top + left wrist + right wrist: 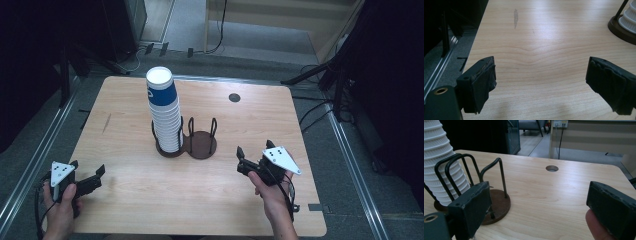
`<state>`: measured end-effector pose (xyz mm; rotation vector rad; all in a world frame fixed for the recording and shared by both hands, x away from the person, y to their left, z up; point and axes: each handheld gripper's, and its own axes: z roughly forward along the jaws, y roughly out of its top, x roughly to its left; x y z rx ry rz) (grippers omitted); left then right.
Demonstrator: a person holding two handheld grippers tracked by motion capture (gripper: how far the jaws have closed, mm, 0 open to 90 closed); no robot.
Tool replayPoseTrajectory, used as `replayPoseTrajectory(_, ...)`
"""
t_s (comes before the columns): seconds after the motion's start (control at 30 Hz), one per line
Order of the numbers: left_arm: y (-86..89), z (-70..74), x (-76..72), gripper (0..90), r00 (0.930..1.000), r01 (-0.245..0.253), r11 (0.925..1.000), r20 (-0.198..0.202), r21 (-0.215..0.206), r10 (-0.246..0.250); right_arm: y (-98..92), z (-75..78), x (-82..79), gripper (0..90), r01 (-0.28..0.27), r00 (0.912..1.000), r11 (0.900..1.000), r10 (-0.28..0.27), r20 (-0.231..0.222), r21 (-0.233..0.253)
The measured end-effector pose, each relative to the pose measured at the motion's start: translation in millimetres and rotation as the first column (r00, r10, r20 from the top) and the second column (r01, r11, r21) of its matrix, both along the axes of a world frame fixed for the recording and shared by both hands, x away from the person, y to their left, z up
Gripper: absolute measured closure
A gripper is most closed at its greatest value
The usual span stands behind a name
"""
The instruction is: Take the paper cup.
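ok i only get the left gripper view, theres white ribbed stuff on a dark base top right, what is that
observer: A tall stack of cups, blue at the top, standing in one ring of a two-ring holder.
operator: anything in the other ring
observer: No, the ring beside the stack is bare.
operator: wheres the right tool
observer: The right tool is open above the table near its front right, pointing toward the holder.

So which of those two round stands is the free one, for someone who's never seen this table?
Find the tall stack of paper cups mid-table. Its dark double holder has two wire-ringed bases; the empty base is the right-hand one, nearer the right gripper.
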<state>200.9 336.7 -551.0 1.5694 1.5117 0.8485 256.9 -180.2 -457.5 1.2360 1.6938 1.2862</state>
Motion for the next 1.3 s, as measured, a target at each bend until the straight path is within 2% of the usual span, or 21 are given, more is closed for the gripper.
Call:
replayPoseTrajectory(0.67, -0.2, -0.1, 0.1, 10.2, 1.0000, -0.003, 1.0000, 0.001, 0.002, 0.003, 41.2, 12.6, 9.3, 5.6, -0.071, 0.9971, 0.997, 0.071, 0.025, -0.009)
replayPoseTrajectory(0.93, -0.4, -0.1, 0.3, 10.3, 1.0000, -0.004, 1.0000, 0.003, 0.000, 0.004, 54.5, 19.5, 14.6, 5.6, -0.086, 0.9960, 0.996, 0.086, 0.025, 0.006)
replayPoseTrajectory(1.3, -0.4, 0.0, 0.2, 10.3, 1.0000, 0.000, 1.0000, 0.004, 0.004, 0.000, 82.2, 28.3, 22.4, 6.0, -0.120, 0.9922, 0.993, 0.120, 0.034, 0.016)
